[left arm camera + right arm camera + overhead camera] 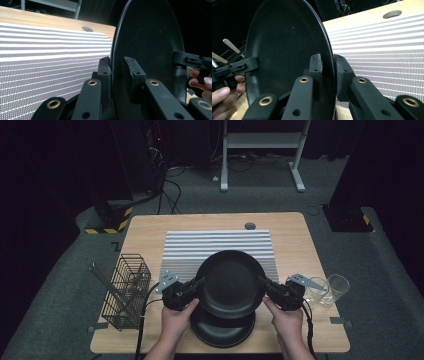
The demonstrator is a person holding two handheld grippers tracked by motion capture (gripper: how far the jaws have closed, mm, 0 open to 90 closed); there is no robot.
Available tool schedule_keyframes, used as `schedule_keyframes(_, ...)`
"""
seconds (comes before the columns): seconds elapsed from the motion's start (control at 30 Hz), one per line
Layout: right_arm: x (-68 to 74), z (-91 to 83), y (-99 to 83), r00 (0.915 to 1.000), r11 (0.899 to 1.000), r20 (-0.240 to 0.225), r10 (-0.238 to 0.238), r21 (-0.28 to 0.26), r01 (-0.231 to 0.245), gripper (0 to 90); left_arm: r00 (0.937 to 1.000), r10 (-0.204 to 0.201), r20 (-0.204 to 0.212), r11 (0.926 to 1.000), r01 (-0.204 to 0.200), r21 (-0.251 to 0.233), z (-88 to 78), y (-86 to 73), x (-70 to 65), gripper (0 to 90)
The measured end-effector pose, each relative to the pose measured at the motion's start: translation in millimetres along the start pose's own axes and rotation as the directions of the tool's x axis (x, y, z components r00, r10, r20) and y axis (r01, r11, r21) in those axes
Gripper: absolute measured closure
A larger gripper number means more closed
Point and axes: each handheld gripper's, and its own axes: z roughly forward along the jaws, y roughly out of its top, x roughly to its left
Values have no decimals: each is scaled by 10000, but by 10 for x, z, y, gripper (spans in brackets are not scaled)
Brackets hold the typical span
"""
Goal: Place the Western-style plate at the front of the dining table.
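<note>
A black plate (230,282) hangs above the table, held by its rim from both sides. My left gripper (196,286) is shut on the plate's left edge, with the rim pinched between its pads in the left gripper view, plate (147,47), gripper (117,71). My right gripper (265,286) is shut on the right edge; in the right gripper view the plate (287,50) stands edge-on between that gripper's (328,68) jaws. Under the lifted plate, near the table's front edge, lies a second black plate (222,329). A striped mat (218,247) spreads beyond them.
A black wire basket (126,291) with utensils stands at the table's left edge. Two clear glasses (327,290) sit at the right edge. A round cable hole (250,226) marks the far side of the wooden table (145,230).
</note>
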Motion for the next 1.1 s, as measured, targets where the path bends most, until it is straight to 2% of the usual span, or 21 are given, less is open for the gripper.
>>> schedule_keyframes(0.33,-12,62,8,9996,9999,286,-12,127,9,788,9989,-439,174,9990,437,95,100,-34,121,759)
schedule_keyframes(0.6,44,103,124,9988,9999,485,-97,92,93,797,9964,-738,418,9973,735,89,152,21,229,754)
schedule_keyframes(0.77,51,155,193,9984,10000,570,-37,60,33,799,9963,-735,438,9973,732,70,189,71,277,752)
schedule_keyframes(1.1,96,301,297,9976,9994,622,-291,201,279,799,9932,-1099,394,9939,1103,-73,189,109,410,752)
